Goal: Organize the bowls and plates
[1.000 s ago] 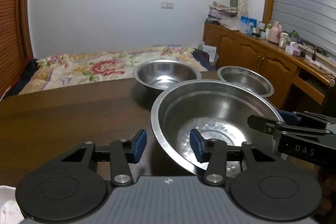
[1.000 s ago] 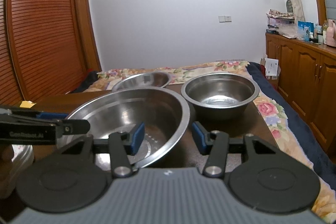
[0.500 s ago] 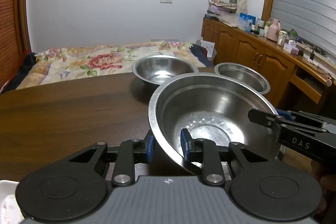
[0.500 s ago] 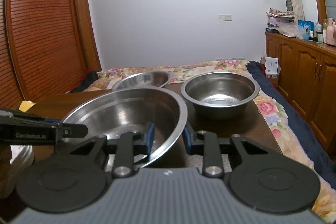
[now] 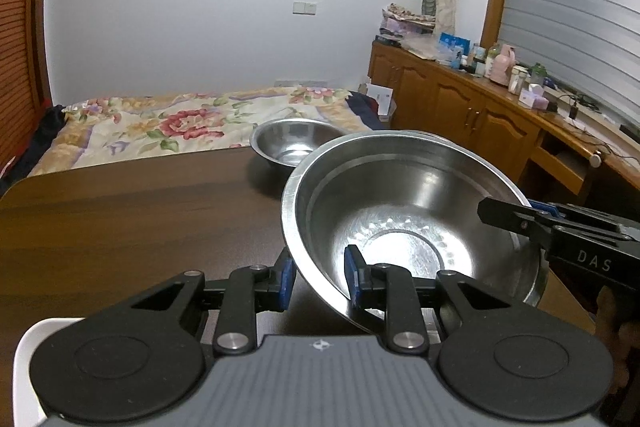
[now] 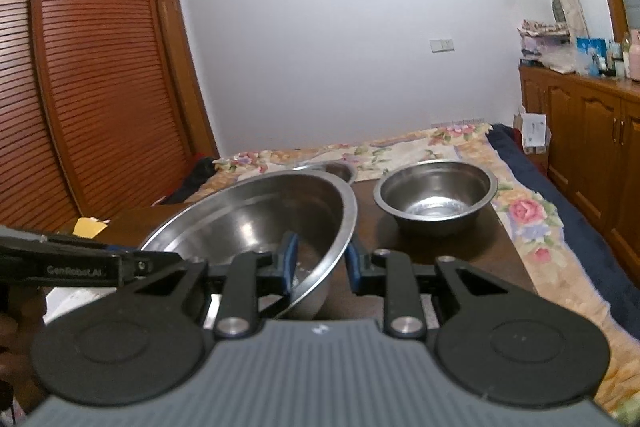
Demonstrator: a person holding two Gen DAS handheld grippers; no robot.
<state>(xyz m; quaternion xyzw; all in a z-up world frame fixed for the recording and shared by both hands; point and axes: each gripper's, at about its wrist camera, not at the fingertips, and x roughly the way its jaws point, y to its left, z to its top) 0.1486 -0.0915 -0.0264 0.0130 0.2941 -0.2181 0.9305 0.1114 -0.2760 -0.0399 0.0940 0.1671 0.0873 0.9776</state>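
- L gripper point(image 5: 318, 281) is clamping the near-left rim of the big steel bowl point(image 5: 404, 223), one pad outside the wall, one inside; jaws have just been closing onto it.
- R gripper point(image 6: 320, 261) is pinching the same bowl's opposite rim, also w/ a pad each side; its jaws have likewise just been closing on the rim.
- Big bowl is sitting tilted between the two grippers, near edge looking clear of the desk point(image 5: 120, 219), though contact underneath is hidden.
- Progress, as a judgement: early. Two-handed pickup is under way; nothing is looking nested or stacked yet.
- Still waiting: mid-size steel bowl point(image 6: 436, 195) at the far right of the desk, another steel bowl point(image 5: 292, 143) at the far edge, largely hidden behind the big one in the R view.
- White dish edge point(image 5: 30, 355) is peeking in at near left; can't tell what it is.
- Big bowl's look: shiny stainless, wide and shallow, rolled rim, flat ringed base, empty and clean-looking.
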